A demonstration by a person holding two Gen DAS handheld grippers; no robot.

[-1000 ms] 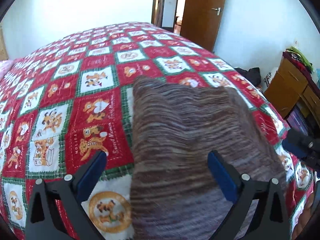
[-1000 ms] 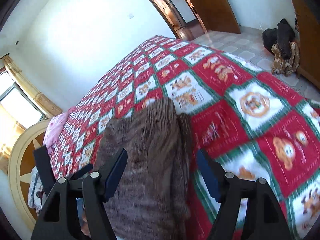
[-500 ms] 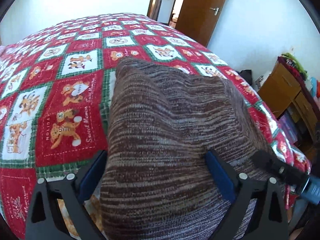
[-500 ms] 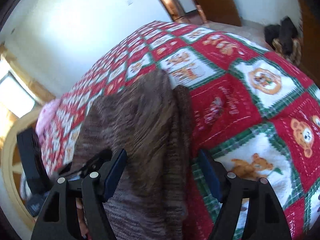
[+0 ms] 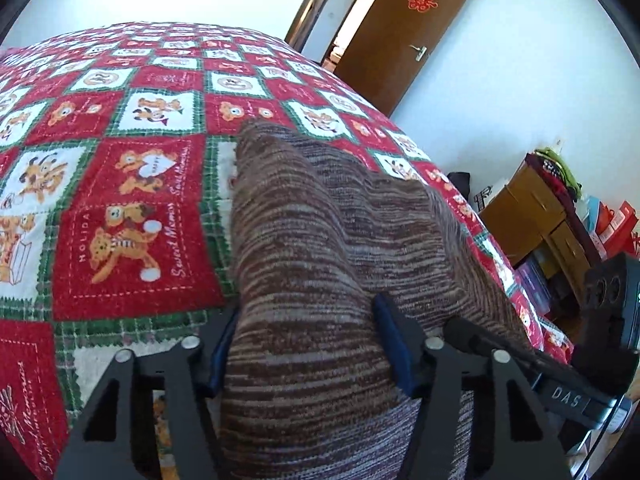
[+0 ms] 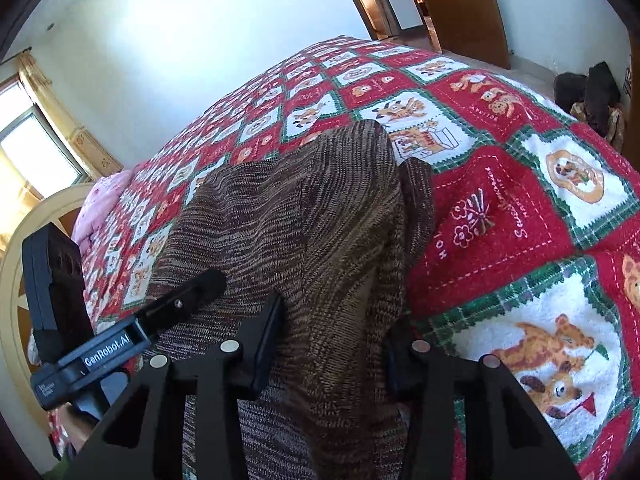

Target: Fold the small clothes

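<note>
Both grippers went from spread a second ago to pinching the brown knit garment (image 5: 320,264). Left gripper (image 5: 306,350) and right gripper (image 6: 332,338) each clamp a near-edge fold — cloth lifted, far end on the quilt (image 5: 132,184). Grasp done; fold-over next.

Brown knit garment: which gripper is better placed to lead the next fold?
Probably neither: the left gripper and right gripper each grip a raised bunch of the garment over the quilt, so both would carry it together.
</note>
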